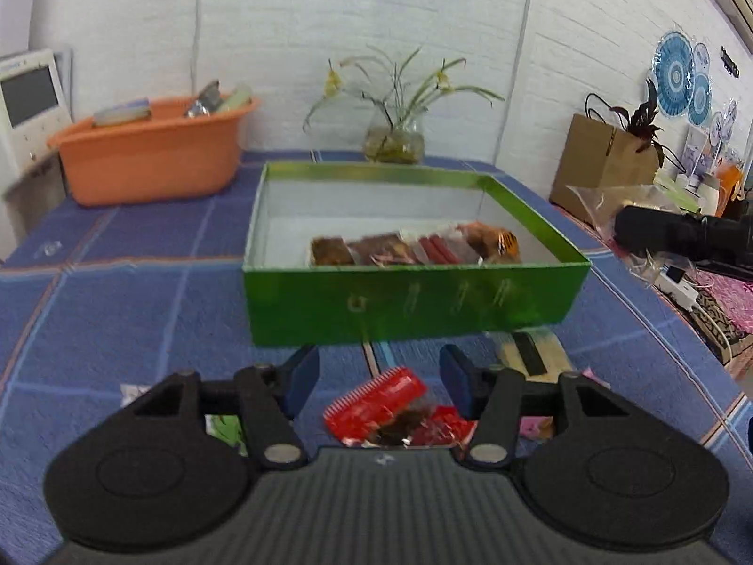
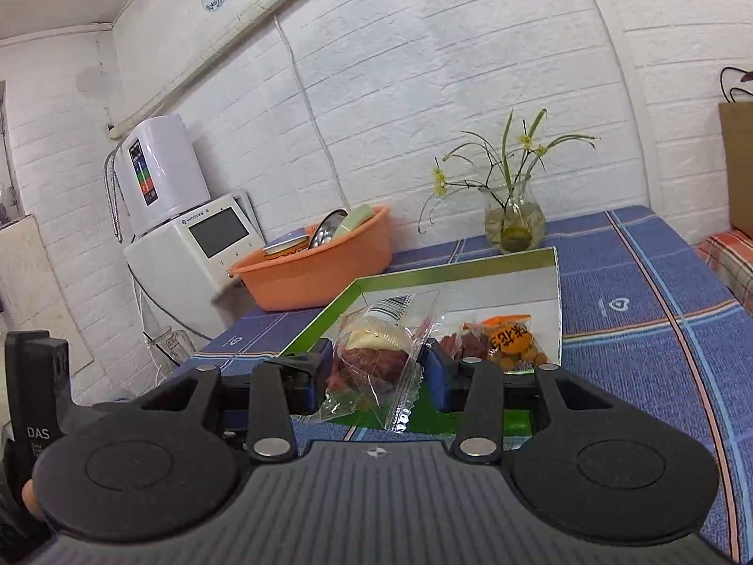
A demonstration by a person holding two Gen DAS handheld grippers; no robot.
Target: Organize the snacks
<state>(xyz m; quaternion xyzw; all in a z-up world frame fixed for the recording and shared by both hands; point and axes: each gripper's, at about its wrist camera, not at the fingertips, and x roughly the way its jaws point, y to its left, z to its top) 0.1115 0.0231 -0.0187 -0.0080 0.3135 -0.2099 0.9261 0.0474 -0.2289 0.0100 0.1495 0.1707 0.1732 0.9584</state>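
A green box (image 1: 414, 301) stands on the blue checked tablecloth, with several snack packets (image 1: 414, 247) lined along its near inner wall. My left gripper (image 1: 379, 376) is open, low over the table in front of the box, above a red snack packet (image 1: 376, 400) that lies between its fingers. My right gripper (image 2: 379, 367) is shut on a clear-wrapped cake packet (image 2: 376, 353) and holds it just before the near edge of the green box (image 2: 329, 310). An orange packet (image 2: 510, 339) and red ones lie in the box.
An orange basin (image 1: 150, 155) with items stands at the back left. A glass vase with a plant (image 1: 395, 136) stands behind the box. A cream packet (image 1: 532, 353) and other packets lie by the box. A paper bag (image 1: 597, 155) and clutter are at the right.
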